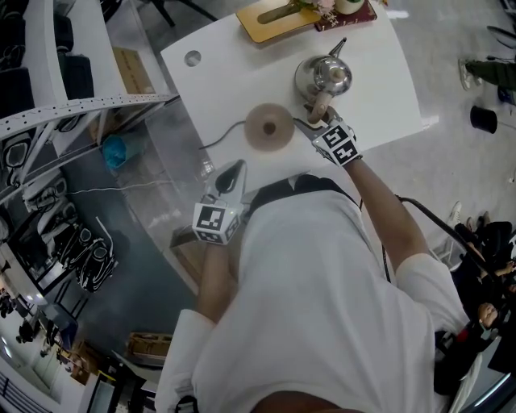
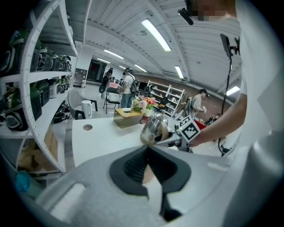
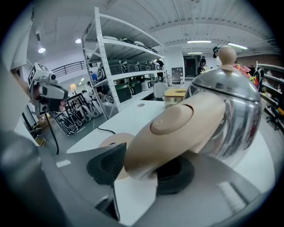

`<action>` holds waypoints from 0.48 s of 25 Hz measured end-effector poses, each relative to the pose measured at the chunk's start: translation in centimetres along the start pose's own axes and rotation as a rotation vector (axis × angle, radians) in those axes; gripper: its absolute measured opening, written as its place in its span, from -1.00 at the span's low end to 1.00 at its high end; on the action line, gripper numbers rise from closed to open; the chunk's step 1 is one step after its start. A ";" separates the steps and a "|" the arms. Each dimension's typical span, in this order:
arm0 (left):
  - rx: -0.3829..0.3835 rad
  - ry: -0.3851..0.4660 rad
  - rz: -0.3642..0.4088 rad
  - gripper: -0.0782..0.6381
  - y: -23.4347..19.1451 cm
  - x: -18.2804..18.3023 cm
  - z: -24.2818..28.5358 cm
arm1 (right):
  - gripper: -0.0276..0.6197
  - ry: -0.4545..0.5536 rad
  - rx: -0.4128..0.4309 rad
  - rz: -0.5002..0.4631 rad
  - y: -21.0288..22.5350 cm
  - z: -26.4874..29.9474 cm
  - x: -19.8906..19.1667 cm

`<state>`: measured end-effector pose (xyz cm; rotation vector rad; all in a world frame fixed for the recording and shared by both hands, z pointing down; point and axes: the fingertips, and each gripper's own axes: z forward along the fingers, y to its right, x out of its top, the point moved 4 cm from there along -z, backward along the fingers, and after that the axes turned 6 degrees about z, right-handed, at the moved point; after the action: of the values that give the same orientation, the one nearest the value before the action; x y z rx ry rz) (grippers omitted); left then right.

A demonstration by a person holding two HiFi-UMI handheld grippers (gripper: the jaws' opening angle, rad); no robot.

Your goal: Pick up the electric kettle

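The steel electric kettle with a beige handle stands on the white table, just right of its round beige base. My right gripper reaches in from the near side. In the right gripper view its jaws stand wide on either side of the handle, and I see no pad pressing on it. My left gripper hovers at the table's near edge, short of the base. Its jaw tips meet with nothing between them. The kettle shows beyond them.
A black cable runs left from the base. A yellow box and flowers sit at the table's far edge, and a round hole is at its far left corner. White shelving with appliances stands left of the table.
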<state>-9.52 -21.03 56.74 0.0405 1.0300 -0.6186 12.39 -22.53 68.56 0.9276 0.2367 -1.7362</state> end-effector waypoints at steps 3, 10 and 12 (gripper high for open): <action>0.011 0.004 -0.004 -0.77 0.6 -0.2 -0.4 | -0.28 0.006 0.001 -0.005 0.0 -0.4 0.1; 0.035 0.011 -0.002 -0.77 2.1 -0.5 -0.8 | -0.27 0.021 -0.005 0.019 0.6 -1.8 -0.5; 0.042 0.016 0.002 -0.77 2.7 -0.3 -0.8 | -0.24 0.027 -0.005 0.027 0.8 -2.4 -0.5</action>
<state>-8.91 -18.46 55.87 0.0839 1.0327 -0.6390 14.30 -21.06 67.52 0.9473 0.2450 -1.6986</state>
